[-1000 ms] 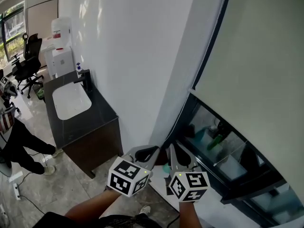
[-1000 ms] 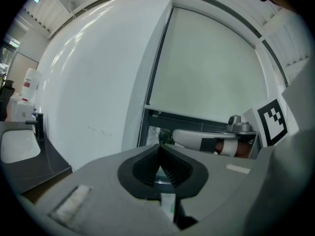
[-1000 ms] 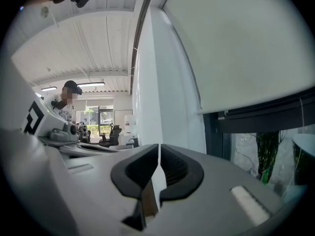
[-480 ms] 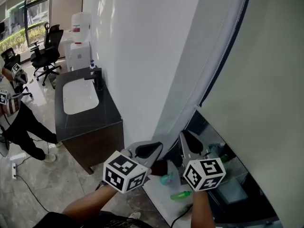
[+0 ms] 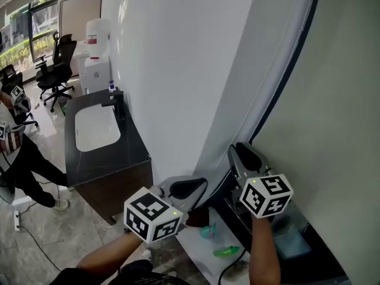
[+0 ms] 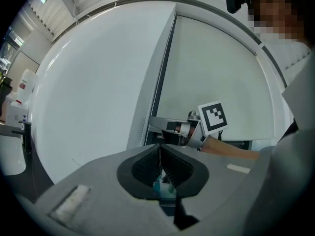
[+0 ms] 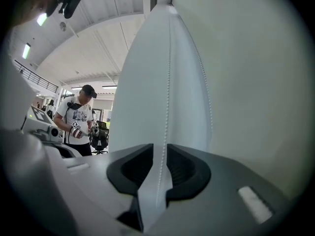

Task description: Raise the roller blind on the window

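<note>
The pale roller blind hangs over the window, with dark glass showing below its bottom edge. Its white bead chain runs down beside the window frame. My right gripper is up against the frame; its jaws are opening, and the chain passes loose between the pads. My left gripper sits lower and to the left. It is shut on the bead chain, which runs straight up from its closed tips.
A dark counter with a white sink and black tap stands against the white wall on the left. Behind it are a water dispenser and office chairs. A person stands at far left. Green items lie below the window.
My right gripper has climbed the chain towards the blind's lower corner and its jaws have parted. The left gripper has stayed low and shut.
</note>
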{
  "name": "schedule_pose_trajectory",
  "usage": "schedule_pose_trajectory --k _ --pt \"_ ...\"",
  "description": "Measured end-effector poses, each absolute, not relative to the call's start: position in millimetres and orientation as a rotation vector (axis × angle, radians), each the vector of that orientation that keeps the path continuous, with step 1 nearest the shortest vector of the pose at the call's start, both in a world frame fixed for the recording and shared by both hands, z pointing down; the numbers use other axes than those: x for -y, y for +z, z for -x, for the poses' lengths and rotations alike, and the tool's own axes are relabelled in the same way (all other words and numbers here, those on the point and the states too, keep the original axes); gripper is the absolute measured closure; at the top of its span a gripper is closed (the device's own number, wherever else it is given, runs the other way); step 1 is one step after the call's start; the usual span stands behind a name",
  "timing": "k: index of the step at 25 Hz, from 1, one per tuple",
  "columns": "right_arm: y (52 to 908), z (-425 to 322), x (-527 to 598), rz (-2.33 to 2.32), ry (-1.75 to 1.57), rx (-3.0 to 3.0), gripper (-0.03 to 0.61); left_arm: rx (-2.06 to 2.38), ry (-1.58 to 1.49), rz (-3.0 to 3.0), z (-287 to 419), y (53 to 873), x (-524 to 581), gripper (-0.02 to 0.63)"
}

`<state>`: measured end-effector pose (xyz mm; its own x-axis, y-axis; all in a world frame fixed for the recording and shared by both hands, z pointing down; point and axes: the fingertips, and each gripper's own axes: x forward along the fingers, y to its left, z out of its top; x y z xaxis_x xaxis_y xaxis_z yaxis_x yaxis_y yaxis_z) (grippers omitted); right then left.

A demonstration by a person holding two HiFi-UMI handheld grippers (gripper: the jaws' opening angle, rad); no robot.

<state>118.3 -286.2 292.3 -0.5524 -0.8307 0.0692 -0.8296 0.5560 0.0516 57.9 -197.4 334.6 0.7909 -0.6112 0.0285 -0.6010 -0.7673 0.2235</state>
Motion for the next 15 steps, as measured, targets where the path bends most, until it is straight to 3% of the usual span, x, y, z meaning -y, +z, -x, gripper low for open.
schedule_pose_trajectory --k 4,13,14,15 --pt "295 -112 300 -1.375 0.018 2.740 0.505 0.806 -0.110 -2.785 -58 320 205 0.572" --pt "291 -112 309 -1.214 0.079 2.870 0.513 0.725 -0.160 -2.842 -48 296 217 0.565" --pt "290 -113 309 -1.222 0.080 2.869 0.559 0.707 -0.160 -2.842 -50 295 217 0.565" --pt "290 -112 309 -1.234 0.081 2.864 0.558 0.689 -0.160 -2.843 -53 293 218 0.565"
